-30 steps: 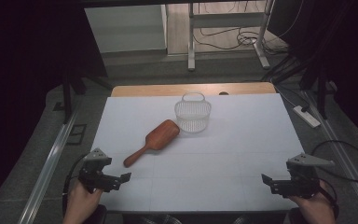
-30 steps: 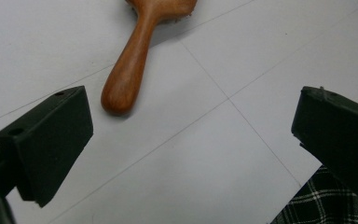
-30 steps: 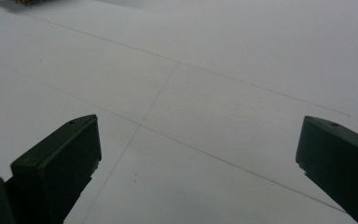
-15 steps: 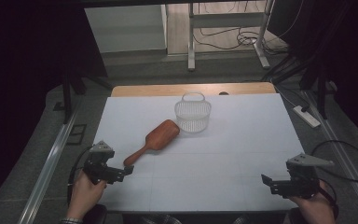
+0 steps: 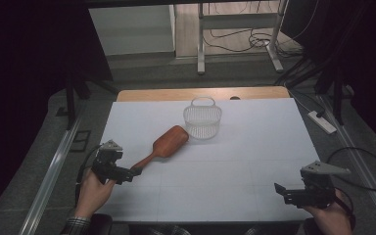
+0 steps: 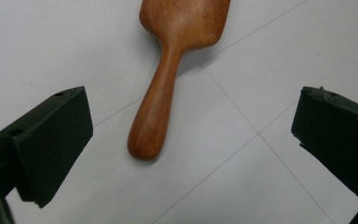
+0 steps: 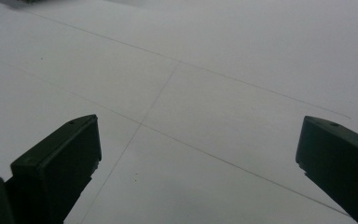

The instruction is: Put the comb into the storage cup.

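A brown wooden hairbrush lies flat on the white table, its handle pointing toward the front left. My left gripper is open just short of the handle's end. In the left gripper view the hairbrush handle lies between and ahead of the two wide-apart jaws, touching neither. A white wire basket stands upright just behind the brush head. My right gripper is open near the front right of the table, with bare white table between its jaws.
A wooden strip runs along the table's far edge. A white power strip lies on the floor to the right, with cables near it. Metal rails flank the table on the left.
My left gripper has moved forward and to the right, up to the end of the hairbrush handle. The right gripper has stayed in place.
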The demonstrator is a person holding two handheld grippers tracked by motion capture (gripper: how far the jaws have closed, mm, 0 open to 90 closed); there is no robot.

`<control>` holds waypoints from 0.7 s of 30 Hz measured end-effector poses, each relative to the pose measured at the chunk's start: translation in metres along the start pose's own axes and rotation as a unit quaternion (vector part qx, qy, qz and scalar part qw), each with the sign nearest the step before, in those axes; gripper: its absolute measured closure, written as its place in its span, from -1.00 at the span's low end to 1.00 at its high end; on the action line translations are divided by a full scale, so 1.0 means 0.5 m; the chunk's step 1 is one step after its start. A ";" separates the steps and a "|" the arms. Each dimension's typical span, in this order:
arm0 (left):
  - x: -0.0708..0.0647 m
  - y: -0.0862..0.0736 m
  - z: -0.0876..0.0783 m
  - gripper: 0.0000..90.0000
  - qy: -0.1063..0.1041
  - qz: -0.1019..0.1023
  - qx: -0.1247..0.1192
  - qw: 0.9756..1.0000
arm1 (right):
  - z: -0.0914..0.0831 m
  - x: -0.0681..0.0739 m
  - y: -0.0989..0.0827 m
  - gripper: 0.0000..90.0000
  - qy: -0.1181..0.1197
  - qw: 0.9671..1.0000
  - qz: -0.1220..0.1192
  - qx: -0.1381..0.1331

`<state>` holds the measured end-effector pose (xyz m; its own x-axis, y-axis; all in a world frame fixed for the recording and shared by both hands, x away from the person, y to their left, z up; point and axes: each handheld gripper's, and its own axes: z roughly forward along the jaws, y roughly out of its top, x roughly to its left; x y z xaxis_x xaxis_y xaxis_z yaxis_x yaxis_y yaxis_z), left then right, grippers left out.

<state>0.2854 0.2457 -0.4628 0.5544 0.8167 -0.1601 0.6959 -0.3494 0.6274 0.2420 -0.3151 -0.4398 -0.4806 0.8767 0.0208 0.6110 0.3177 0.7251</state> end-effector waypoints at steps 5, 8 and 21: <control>0.006 0.016 0.007 -1.00 0.006 0.002 0.003 1.000 | 0.000 0.000 0.000 -1.00 0.000 1.000 -0.001 0.001; 0.009 0.024 0.012 -1.00 0.007 0.002 0.007 1.000 | 0.000 0.001 0.000 -1.00 0.000 1.000 -0.001 0.001; 0.031 0.056 0.034 -1.00 0.005 -0.008 0.018 1.000 | 0.001 0.002 0.000 -1.00 -0.002 1.000 -0.005 0.003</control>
<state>0.3213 0.2409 -0.4606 0.5385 0.8268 -0.1625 0.7212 -0.3525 0.5964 0.2419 -0.3141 -0.4400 -0.4847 0.8746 0.0113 0.6098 0.3286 0.7212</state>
